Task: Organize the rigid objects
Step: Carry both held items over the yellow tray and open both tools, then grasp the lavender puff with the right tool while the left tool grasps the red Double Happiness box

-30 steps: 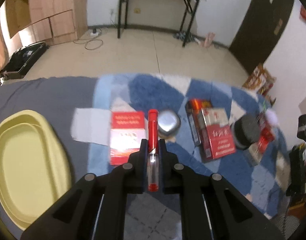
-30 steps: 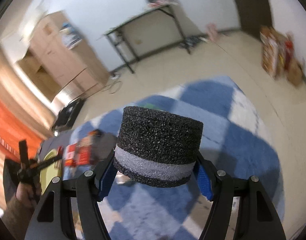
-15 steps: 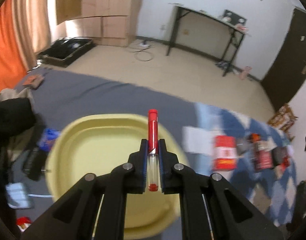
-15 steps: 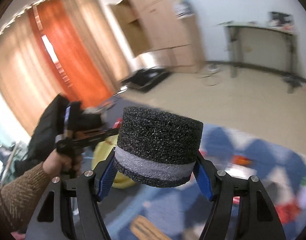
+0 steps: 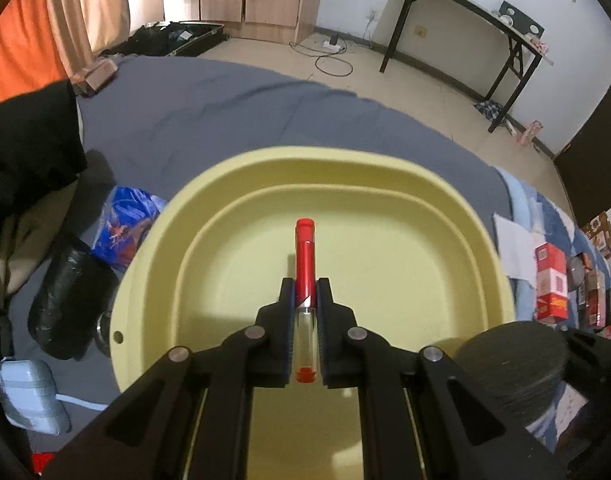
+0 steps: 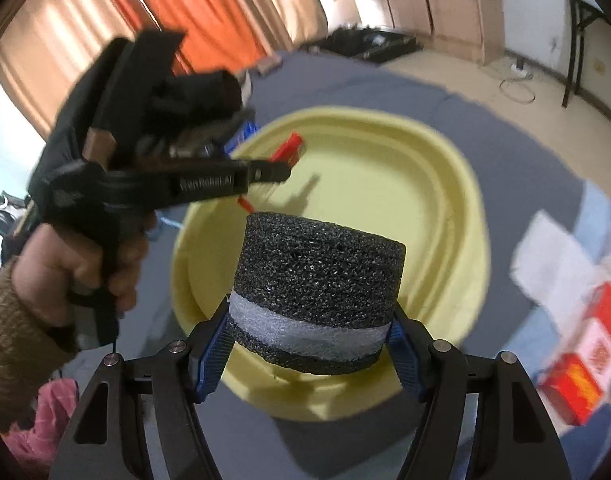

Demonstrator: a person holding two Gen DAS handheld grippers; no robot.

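My left gripper (image 5: 305,292) is shut on a red and clear pen (image 5: 305,256) and holds it above the middle of a pale yellow basin (image 5: 385,184). My right gripper (image 6: 309,344) is shut on a black foam cylinder (image 6: 321,276) with a grey band, held over the basin's near rim (image 6: 457,216). The left gripper (image 6: 273,170) with the pen (image 6: 289,148) shows in the right wrist view, over the basin's left side. The foam cylinder (image 5: 513,360) shows at the lower right of the left wrist view.
The basin sits on a grey sheet (image 5: 225,104). Red boxes (image 5: 551,280) lie on a blue checked rug to the right. A blue bag (image 5: 125,224), a black wrapped roll (image 5: 69,292) and a grey adapter (image 5: 29,396) lie left of the basin.
Both grippers swung left from the rug to the yellow basin. The left gripper came down closer over it with the pen; the right brought the foam cylinder over its rim.
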